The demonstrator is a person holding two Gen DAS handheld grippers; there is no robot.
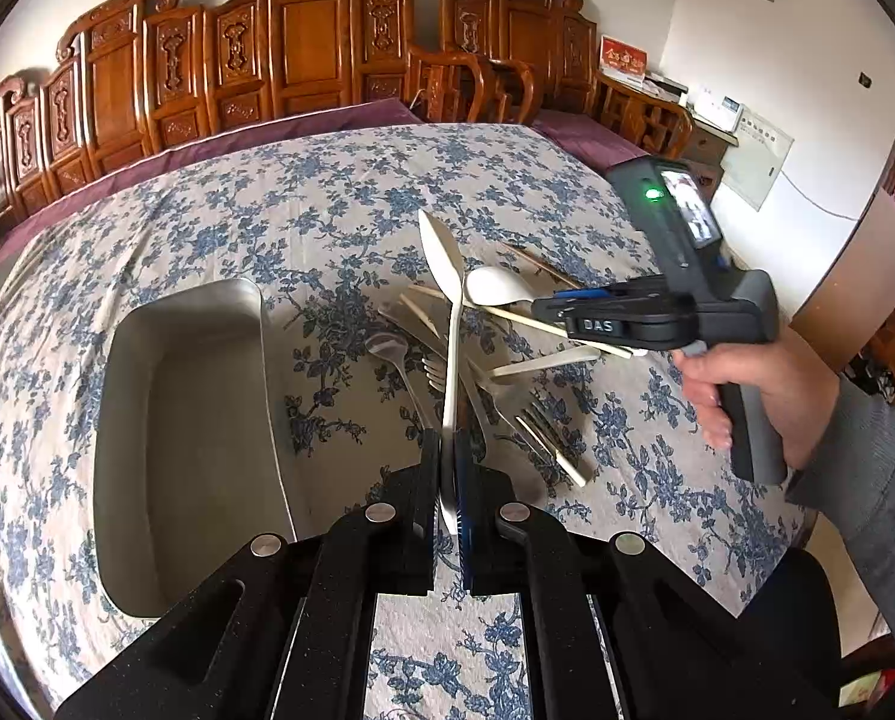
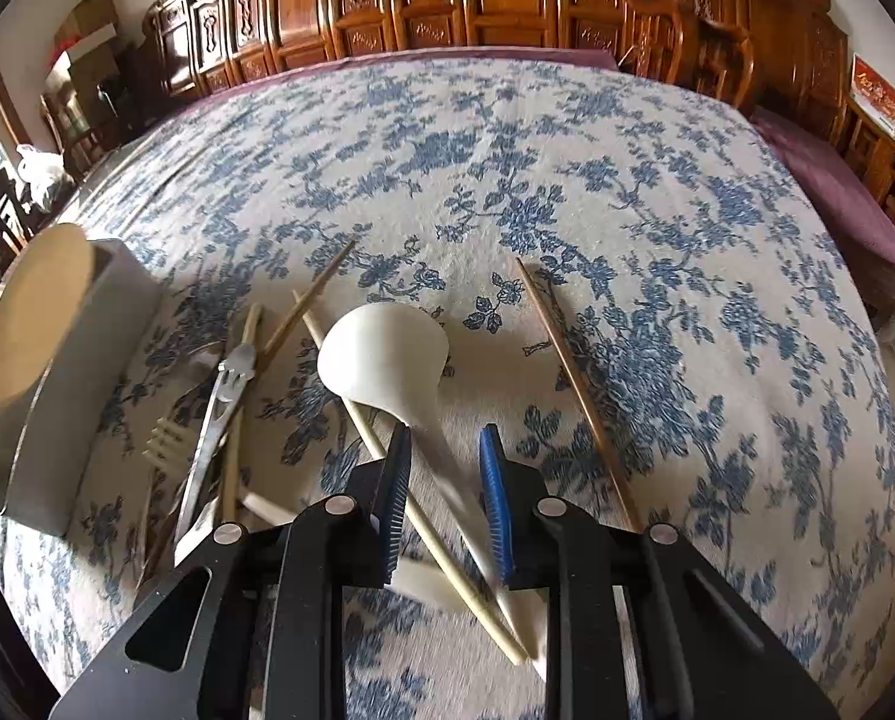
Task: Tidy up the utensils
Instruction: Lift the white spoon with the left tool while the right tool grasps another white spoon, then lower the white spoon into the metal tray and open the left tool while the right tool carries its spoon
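Left claw [image 1: 447, 480]: clamped tight on the handle of a metal spoon [image 1: 447, 300], which stands up out of my fingers with its bowl toward 12 o'clock.
Right claw [image 2: 444, 498]: jaws part-way apart, straddling the handle of the white spoon [image 2: 384, 354]; the pads look near the handle but I cannot tell whether they touch it.
Tray [image 1: 117, 420]: the metal tray sits on the flowered worktop [image 1: 207, 228] at 9 o'clock of the pile, and I see nothing in it, so by my judgement most of the sorting is still to do.
Pile [image 1: 477, 372]: forks, spoons and chopsticks lie crossed over one another at 12 o'clock of my left claw.
Risk, metal spoon: I hold it low on a thin, smooth handle, so I judge it could pivot or slide out on the swing toward 9 o'clock.
Risk, white spoon: a pale chopstick [image 2: 423, 528] runs under its handle between my right fingers; closing here could pinch both, or drag the stick along.
Risk, collision: my two claws work the same heap, and the right one sits close at 2 o'clock of the left, so crossing paths could knock them together.
In the way: a metal fork [image 2: 219, 402] and more sticks crowd 9 o'clock of the right claw.
Apart: one brown chopstick [image 2: 573, 384] lies alone at 2 o'clock.
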